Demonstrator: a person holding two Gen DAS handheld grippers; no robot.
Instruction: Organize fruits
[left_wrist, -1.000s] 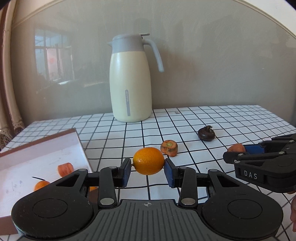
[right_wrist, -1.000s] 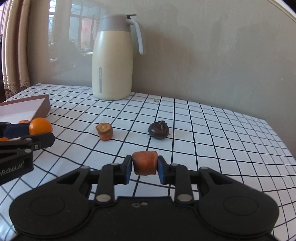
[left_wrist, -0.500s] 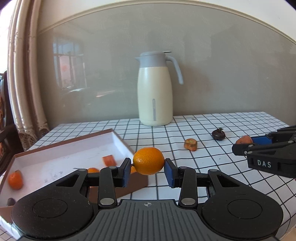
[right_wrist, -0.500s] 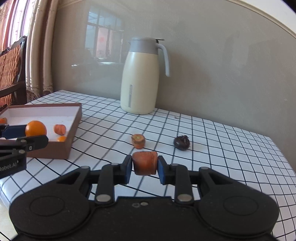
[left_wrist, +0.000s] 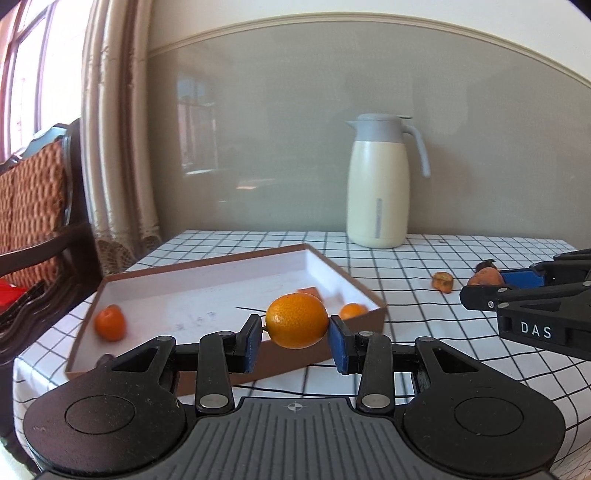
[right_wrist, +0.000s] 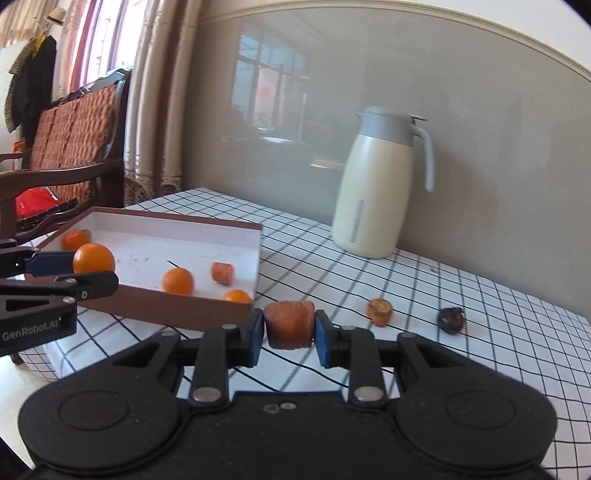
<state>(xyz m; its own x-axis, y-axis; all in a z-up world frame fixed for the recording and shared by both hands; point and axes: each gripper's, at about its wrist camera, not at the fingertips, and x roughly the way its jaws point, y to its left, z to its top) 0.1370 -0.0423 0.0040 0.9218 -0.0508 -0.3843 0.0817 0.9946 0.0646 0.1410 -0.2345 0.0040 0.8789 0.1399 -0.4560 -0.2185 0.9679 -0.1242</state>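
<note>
Orange fruit already lies in the brown box (right_wrist: 255, 258), and two more pieces are on their way.
The left gripper (left_wrist: 295, 338) pinches a mandarin (left_wrist: 297, 320) at the box's near edge; the right gripper (right_wrist: 289, 334) pinches a carrot chunk (right_wrist: 290, 324). On the checked tablecloth (right_wrist: 461, 369), a carrot stub (right_wrist: 379, 311) and a dark fruit (right_wrist: 450, 320) remain.

Orange (left_wrist: 297, 320) round, glossy, pinched midair; carrot chunk (right_wrist: 289, 324) likewise; box (right_wrist: 255, 258) w/ fruit.

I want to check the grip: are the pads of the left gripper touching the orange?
Touching. In the left wrist view the left gripper has both blue pads pressed against the sides of the orange, which hangs clear above the box.
</note>
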